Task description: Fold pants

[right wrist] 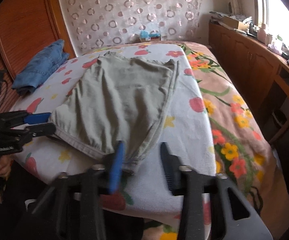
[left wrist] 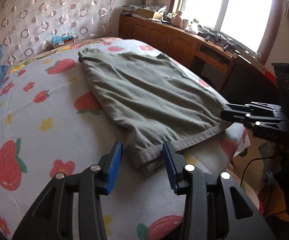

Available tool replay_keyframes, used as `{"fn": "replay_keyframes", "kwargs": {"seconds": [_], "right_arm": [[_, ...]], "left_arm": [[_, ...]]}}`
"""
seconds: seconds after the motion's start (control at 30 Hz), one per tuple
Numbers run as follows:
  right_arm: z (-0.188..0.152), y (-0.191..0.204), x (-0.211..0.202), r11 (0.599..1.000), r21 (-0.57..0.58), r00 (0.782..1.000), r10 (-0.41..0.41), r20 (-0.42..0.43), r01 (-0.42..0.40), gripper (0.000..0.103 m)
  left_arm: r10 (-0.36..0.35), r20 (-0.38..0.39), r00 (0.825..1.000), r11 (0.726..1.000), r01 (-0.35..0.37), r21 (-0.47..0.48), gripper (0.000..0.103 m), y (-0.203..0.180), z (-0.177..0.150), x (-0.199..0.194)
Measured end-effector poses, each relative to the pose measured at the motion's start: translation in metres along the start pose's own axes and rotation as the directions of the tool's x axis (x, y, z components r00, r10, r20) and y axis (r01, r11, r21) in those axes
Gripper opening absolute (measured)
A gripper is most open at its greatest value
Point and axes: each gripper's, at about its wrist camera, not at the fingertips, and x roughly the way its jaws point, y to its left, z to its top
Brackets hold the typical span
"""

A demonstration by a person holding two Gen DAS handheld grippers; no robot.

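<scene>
Grey-green pants lie flat on a white fruit-print sheet, legs stacked, hems toward me. My left gripper is open, its blue pads on either side of the near hem corner. My right gripper is open, straddling the other hem corner; it is blurred. The pants also show in the right wrist view. The right gripper shows in the left wrist view at the hem's right end. The left gripper shows in the right wrist view at the hem's left end.
Blue jeans lie heaped at the bed's far left. A floral blanket covers the bed to the right of the sheet. A wooden cabinet with clutter runs under the window. A dark chair stands beside the bed.
</scene>
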Motion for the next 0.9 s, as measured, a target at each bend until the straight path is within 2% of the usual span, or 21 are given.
{"fn": "replay_keyframes", "kwargs": {"seconds": [0.1, 0.3, 0.57, 0.63, 0.7, 0.8, 0.9], "right_arm": [[0.002, 0.006, 0.001, 1.0, -0.017, 1.0, 0.014, -0.003, -0.014, 0.007], [0.009, 0.014, -0.012, 0.999, -0.018, 0.998, 0.041, 0.049, -0.04, 0.006], [-0.002, 0.007, 0.002, 1.0, 0.005, 1.0, 0.009, 0.016, -0.009, 0.006], [-0.004, 0.007, 0.004, 1.0, 0.001, 1.0, -0.005, 0.014, 0.005, 0.013], [-0.006, 0.008, 0.006, 1.0, -0.004, 1.0, -0.021, 0.014, 0.021, 0.026], [-0.008, 0.007, 0.008, 1.0, 0.004, 1.0, -0.028, 0.007, 0.028, 0.033], [-0.01, 0.006, 0.009, 1.0, 0.011, 1.0, -0.027, 0.009, 0.027, 0.034]], "left_arm": [[0.002, -0.006, 1.0, 1.0, -0.002, -0.003, 0.04, 0.002, -0.003, 0.004], [0.013, -0.001, 1.0, 1.0, -0.013, -0.003, 0.04, 0.004, -0.005, 0.002], [0.018, 0.012, 1.0, 1.0, -0.018, -0.002, 0.04, 0.007, -0.01, 0.0], [0.021, 0.014, 1.0, 1.0, -0.021, -0.001, 0.04, 0.007, -0.01, 0.0], [0.022, 0.018, 1.0, 1.0, -0.022, 0.001, 0.04, 0.006, -0.011, -0.001], [0.02, 0.023, 1.0, 1.0, -0.02, 0.001, 0.04, 0.007, -0.012, -0.001], [0.022, 0.025, 0.999, 1.0, -0.022, 0.001, 0.04, 0.007, -0.012, -0.001]]}}
